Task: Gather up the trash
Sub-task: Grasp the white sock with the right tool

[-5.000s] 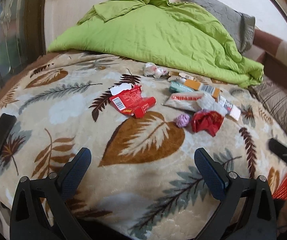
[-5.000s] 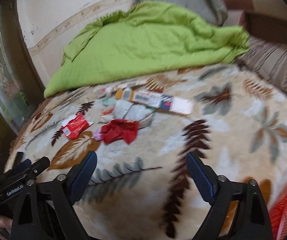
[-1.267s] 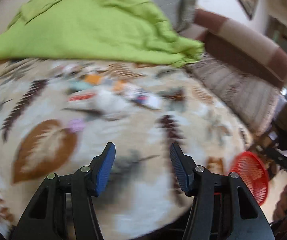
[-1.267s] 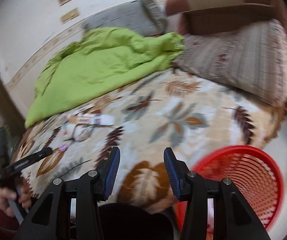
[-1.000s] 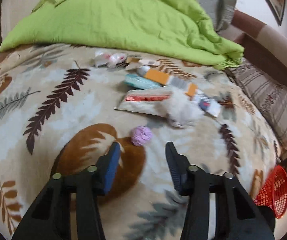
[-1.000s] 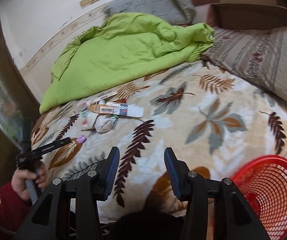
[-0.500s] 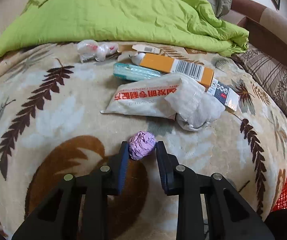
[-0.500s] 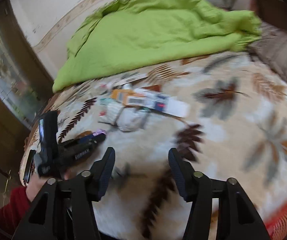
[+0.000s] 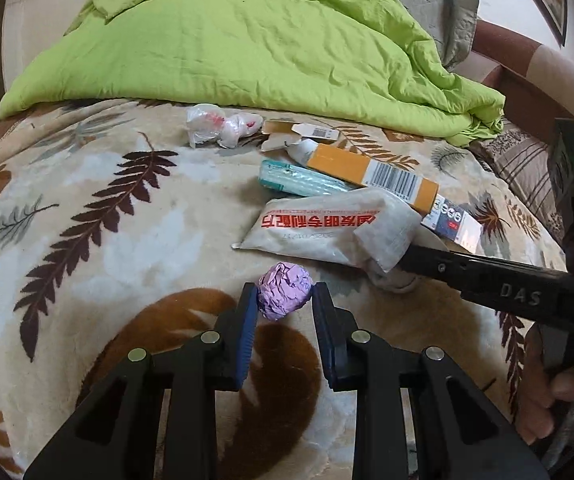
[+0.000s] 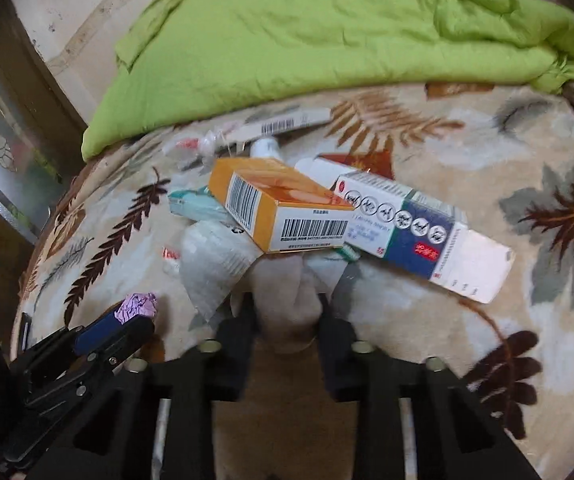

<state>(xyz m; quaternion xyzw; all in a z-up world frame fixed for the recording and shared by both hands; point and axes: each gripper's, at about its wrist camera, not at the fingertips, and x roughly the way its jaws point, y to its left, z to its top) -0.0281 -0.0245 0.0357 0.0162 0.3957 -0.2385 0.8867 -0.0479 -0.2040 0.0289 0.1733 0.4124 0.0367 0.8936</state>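
A crumpled purple paper ball lies on the leaf-patterned blanket, and my left gripper is shut on it, one blue pad against each side. The right wrist view shows that ball at the tip of the left gripper. My right gripper is shut on a whitish soft wad at the near edge of the trash pile. It reaches in from the right in the left wrist view. An orange box, a white-and-blue box and a white plastic bag with red print lie just behind.
A teal packet, torn card and a clear crumpled wrapper lie farther back. A green quilt is heaped across the far side of the bed. A person's hand holds the right gripper at the right edge.
The left gripper's fingers have drawn in onto the purple ball. The right gripper has come forward to the pile and narrowed around the white wad.
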